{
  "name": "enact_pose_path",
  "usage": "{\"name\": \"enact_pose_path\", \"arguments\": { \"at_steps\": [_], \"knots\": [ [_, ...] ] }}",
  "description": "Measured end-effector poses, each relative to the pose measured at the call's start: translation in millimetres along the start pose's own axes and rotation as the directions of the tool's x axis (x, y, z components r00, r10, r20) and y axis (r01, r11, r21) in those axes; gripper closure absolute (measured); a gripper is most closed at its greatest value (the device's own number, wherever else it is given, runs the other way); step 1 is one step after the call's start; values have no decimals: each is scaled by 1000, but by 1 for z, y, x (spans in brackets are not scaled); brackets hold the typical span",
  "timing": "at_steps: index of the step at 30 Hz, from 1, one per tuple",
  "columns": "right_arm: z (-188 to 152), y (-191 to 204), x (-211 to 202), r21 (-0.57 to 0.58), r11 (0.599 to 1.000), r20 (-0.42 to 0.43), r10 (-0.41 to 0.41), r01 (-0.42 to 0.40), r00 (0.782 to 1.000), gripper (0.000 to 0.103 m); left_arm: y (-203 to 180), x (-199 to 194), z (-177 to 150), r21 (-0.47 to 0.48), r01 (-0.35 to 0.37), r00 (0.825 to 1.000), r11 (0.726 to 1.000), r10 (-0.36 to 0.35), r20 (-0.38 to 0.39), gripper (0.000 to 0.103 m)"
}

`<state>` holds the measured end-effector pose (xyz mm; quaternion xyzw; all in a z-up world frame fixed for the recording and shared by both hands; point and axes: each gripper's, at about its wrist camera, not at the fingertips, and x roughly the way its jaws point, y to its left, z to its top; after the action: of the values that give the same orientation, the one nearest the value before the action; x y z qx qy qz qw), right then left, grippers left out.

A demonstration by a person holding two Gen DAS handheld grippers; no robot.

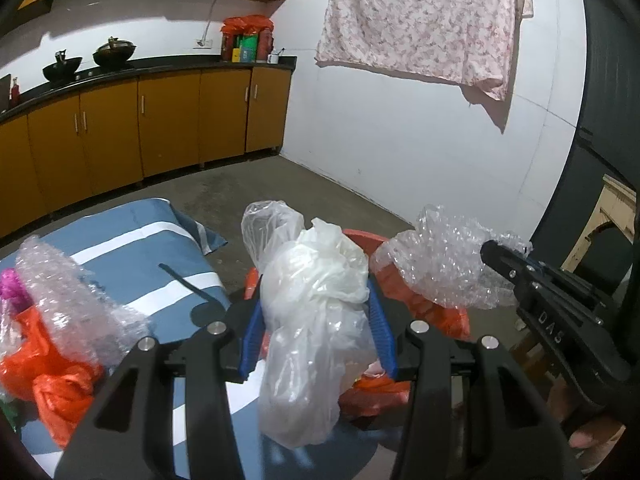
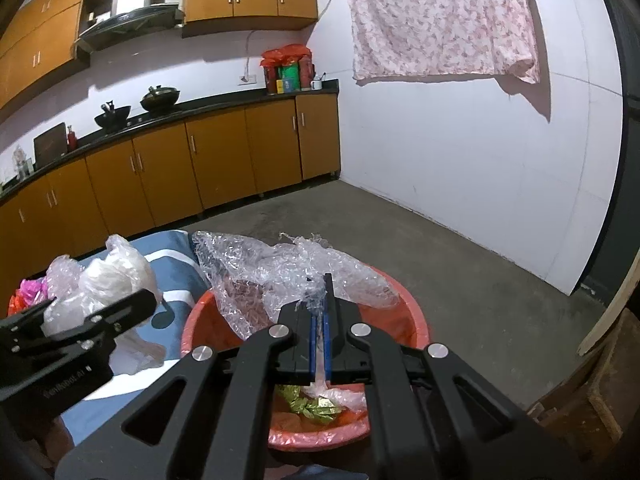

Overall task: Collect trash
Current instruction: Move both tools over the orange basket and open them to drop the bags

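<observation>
My left gripper (image 1: pixel 316 300) is shut on a crumpled clear plastic bag (image 1: pixel 316 304), held above the blue striped cloth (image 1: pixel 132 268). It also shows in the right wrist view (image 2: pixel 100 280). My right gripper (image 2: pixel 318 296) is shut on a sheet of bubble wrap (image 2: pixel 280 268), held over the red basin (image 2: pixel 408 312). The bubble wrap also shows in the left wrist view (image 1: pixel 444 256). The basin holds green-gold foil wrappers (image 2: pixel 316 402) and plastic scraps. More bubble wrap (image 1: pixel 72 292), orange plastic (image 1: pixel 48 376) and a pink scrap (image 1: pixel 12 284) lie on the cloth at left.
Brown kitchen cabinets (image 2: pixel 224 160) with a dark counter and woks (image 2: pixel 160 98) run along the far wall. A floral cloth (image 2: pixel 440 16) hangs on the white wall. Bare concrete floor (image 2: pixel 460 252) lies beyond the basin. Wooden furniture (image 2: pixel 596 384) stands at right.
</observation>
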<state>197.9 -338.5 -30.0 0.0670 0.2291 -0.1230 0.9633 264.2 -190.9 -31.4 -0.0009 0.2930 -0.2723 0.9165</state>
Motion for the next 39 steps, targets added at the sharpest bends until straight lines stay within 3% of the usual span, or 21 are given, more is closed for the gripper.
{"name": "enact_pose_path", "arguments": {
  "at_steps": [16, 21, 26, 27, 32, 36, 39],
  "knots": [
    [8, -9, 20, 59, 998, 9, 31, -32, 999, 100, -12, 37, 6, 32, 39, 999, 999, -38, -27, 55],
    [9, -22, 31, 116, 991, -24, 71, -68, 997, 96, -8, 42, 3, 12, 33, 999, 999, -33, -38, 36],
    [3, -32, 27, 159, 985, -29, 67, -62, 997, 51, 5, 40, -2, -19, 22, 998, 1000, -23, -51, 29],
    [3, -32, 25, 158, 986, -25, 61, -56, 998, 48, 7, 38, -3, -24, 12, 999, 1000, -13, -52, 27],
    [-1, -30, 2, 119, 992, 42, -45, 39, 998, 5, 23, 13, -5, -62, -46, 999, 997, 45, -21, 18],
    [-12, -22, -11, 75, 995, 38, -70, 67, 997, 4, 37, -22, -14, -68, -124, 992, 990, 126, 22, 7],
    [-21, -21, -16, 120, 991, 12, -61, 59, 998, 4, 48, -48, -27, -60, -208, 978, 976, 210, 21, 6]
  ]
}}
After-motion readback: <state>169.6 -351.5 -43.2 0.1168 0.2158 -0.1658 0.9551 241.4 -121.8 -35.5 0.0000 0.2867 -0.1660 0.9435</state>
